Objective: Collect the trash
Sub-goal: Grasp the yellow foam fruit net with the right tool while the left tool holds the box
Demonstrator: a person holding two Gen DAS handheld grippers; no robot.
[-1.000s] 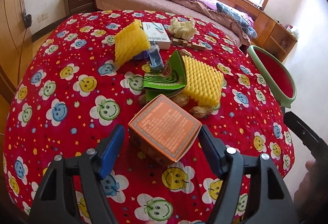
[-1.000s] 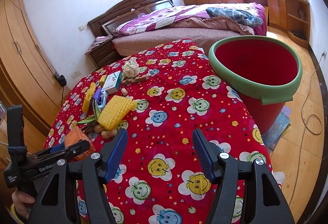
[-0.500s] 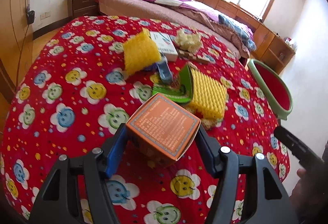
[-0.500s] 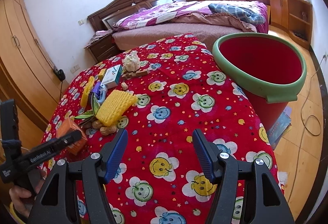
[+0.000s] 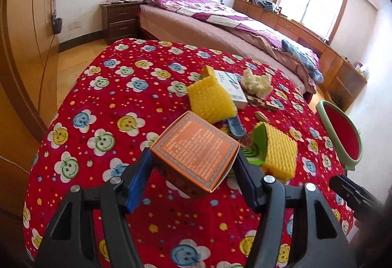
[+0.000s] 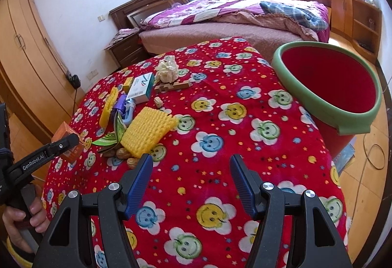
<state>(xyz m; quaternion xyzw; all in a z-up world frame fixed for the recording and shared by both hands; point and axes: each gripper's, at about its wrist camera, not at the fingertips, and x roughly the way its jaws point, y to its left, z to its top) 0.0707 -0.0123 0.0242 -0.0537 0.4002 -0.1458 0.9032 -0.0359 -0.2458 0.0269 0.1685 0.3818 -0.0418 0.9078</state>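
My left gripper (image 5: 193, 170) is shut on an orange box (image 5: 196, 150) and holds it lifted above the red smiley tablecloth (image 5: 103, 126); the box also shows in the right wrist view (image 6: 67, 145). Behind it lie two yellow foam nets (image 5: 210, 101) (image 5: 279, 152), a green wrapper (image 5: 257, 145), a white carton (image 5: 231, 86), crumpled tissue (image 5: 257, 81) and peanuts (image 6: 127, 156). The red bin with a green rim (image 6: 328, 89) stands at the table's right. My right gripper (image 6: 191, 177) is open and empty above the cloth.
A blue scoop (image 5: 235, 126) and wooden blocks (image 6: 174, 85) lie among the trash. A bed (image 6: 232, 20) stands behind the table, a nightstand (image 5: 121, 20) beside it, wardrobes (image 6: 27, 67) on the left, and a cable (image 6: 374, 152) on the floor.
My left gripper closed on the orange box and lifted it off the cloth. The right gripper stayed open and shifted only slightly.
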